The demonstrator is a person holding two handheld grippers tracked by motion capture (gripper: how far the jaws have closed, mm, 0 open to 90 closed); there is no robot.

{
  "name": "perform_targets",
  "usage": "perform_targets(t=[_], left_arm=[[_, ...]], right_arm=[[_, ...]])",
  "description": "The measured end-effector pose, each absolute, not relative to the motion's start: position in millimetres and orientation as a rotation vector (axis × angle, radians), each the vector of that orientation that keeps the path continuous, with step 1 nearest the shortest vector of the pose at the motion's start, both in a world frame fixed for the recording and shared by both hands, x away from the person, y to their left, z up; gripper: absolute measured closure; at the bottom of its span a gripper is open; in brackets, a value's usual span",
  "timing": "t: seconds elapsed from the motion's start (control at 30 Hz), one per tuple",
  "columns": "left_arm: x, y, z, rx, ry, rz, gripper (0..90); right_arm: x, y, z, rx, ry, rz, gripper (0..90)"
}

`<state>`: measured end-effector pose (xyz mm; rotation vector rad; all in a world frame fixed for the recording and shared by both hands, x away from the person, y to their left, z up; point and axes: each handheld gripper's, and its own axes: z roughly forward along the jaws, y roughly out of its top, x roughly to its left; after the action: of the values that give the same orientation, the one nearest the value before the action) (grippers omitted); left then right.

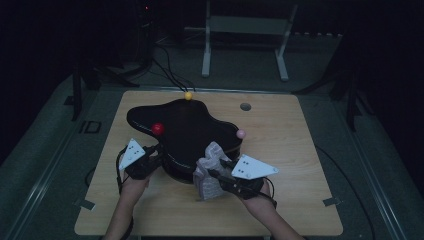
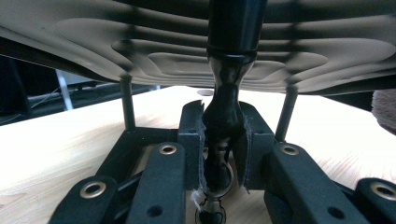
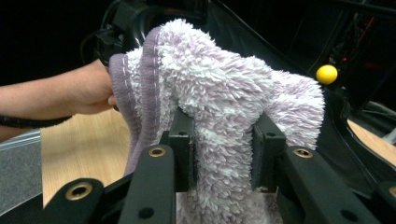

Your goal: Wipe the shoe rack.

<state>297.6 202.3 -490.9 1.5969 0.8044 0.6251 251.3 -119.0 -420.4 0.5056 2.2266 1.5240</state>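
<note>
One fluffy lilac-and-white cloth (image 3: 224,107) is clamped by the right gripper (image 3: 223,154) against one glossy black curvy tray (image 1: 190,127), whose leg (image 2: 224,116) is clamped by the left gripper (image 2: 223,149).

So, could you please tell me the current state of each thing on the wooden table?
Black wavy-edged tray: raised on thin legs, upright.
Fluffy lilac-white towel: bunched, held against the tray's near edge.
Left gripper: shut on a black glossy leg under the tray.
Right gripper: shut on the towel.
</note>
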Motion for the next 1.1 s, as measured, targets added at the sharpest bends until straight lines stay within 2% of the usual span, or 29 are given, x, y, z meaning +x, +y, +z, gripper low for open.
perform_targets(t=[0.5, 0.77, 0.9, 1.1], left_arm=[[299, 204, -493, 1.588, 0.785, 0.599, 74.7], [300, 204, -494, 1.584, 0.787, 0.594, 74.7], [299, 204, -493, 1.593, 0.791, 0.602, 74.7], [300, 204, -495, 1.583, 0.784, 0.589, 74.7]], right_arm=[[288, -146, -445, 0.709, 2.26, 1.434, 68.1], [299, -156, -426, 0.723, 2.177, 1.466, 68.1], [305, -147, -443, 0.736, 2.201, 1.412, 68.2], [306, -157, -455, 0.774, 2.21, 1.37, 68.1]])
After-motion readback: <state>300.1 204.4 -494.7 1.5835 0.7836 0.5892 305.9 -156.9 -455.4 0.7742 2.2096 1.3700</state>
